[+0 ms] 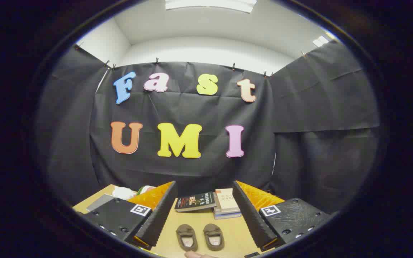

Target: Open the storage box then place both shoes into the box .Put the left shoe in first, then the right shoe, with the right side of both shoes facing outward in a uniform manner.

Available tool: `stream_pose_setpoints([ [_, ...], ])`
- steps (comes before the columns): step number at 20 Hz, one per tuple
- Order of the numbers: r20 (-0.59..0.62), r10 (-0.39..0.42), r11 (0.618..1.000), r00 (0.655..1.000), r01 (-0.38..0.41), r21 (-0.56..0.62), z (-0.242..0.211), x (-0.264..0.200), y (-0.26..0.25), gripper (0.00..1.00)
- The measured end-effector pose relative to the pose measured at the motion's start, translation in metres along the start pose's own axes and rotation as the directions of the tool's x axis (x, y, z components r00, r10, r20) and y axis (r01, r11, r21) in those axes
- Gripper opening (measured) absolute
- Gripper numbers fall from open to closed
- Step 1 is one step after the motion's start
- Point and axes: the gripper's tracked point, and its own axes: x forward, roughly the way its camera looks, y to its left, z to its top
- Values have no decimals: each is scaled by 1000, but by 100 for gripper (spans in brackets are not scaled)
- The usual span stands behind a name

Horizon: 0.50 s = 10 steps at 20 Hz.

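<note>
The claw [201, 218] is held wide and empty; both shoes [200, 236] are seen on the bench [199, 218] between its fingers, long axes pointing away.

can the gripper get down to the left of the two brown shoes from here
Probably yes: the gripper is open, and both brown shoes lie side by side on the bare wooden table between its fingers, with the books lying well beyond them.
</note>
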Motion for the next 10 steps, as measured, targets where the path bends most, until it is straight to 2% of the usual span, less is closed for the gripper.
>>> stream_pose_setpoints([
  [10,-46,27,1000,999,-27,-15,-15,6,-10,95],
])
